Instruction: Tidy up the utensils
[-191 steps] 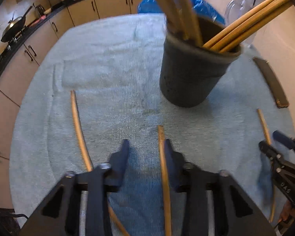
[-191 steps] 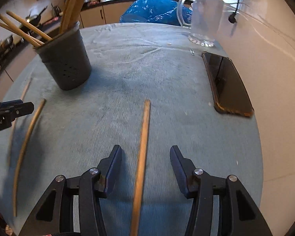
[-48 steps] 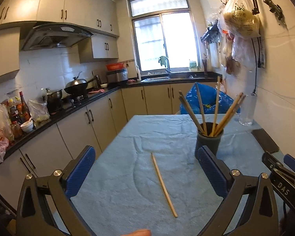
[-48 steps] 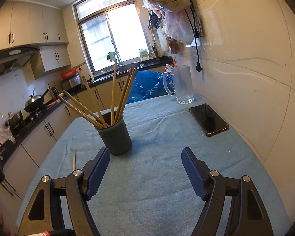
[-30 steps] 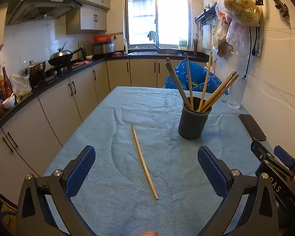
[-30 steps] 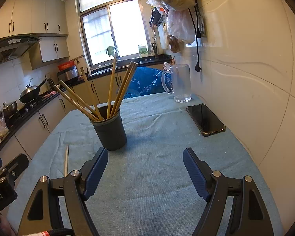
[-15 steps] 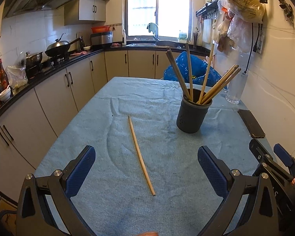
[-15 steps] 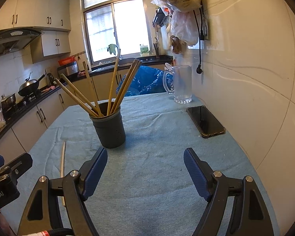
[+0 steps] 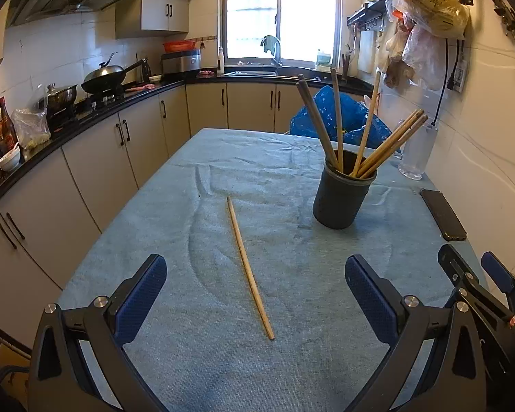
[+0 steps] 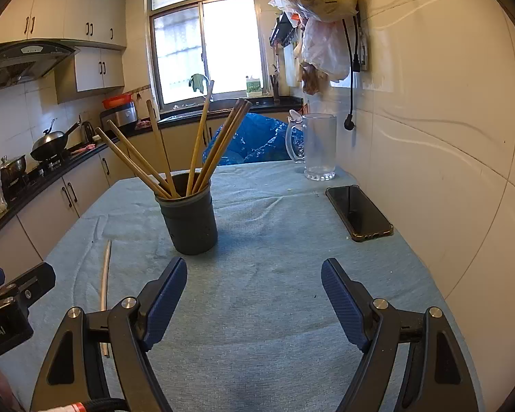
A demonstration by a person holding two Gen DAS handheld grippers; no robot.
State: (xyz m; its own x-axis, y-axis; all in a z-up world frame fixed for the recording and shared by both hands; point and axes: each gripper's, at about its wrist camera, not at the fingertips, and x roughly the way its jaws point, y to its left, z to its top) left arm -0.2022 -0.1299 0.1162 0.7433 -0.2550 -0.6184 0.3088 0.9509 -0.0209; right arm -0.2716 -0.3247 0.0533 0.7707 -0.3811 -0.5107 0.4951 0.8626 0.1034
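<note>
A dark grey utensil holder point(image 9: 341, 197) stands on the blue-cloth table point(image 9: 223, 360) with several wooden chopsticks point(image 9: 336, 120) in it; it also shows in the right wrist view point(image 10: 190, 221). One loose chopstick point(image 9: 249, 267) lies flat on the cloth left of the holder, seen at the left in the right wrist view point(image 10: 104, 281). My left gripper point(image 9: 255, 295) is open and empty, held above the near end of the loose chopstick. My right gripper point(image 10: 254, 295) is open and empty, near the table's front, right of the holder.
A black phone point(image 10: 358, 213) lies near the right edge by the wall. A clear glass jug point(image 10: 317, 146) stands at the back right, with a blue plastic bag point(image 10: 254, 140) behind the table. Kitchen cabinets and a counter point(image 9: 86, 144) run along the left.
Both grippers have held nearly still over the last half second, drifting slightly closer to the table. 6.4 s ago, three chopsticks lay loose on the cloth; now only one does.
</note>
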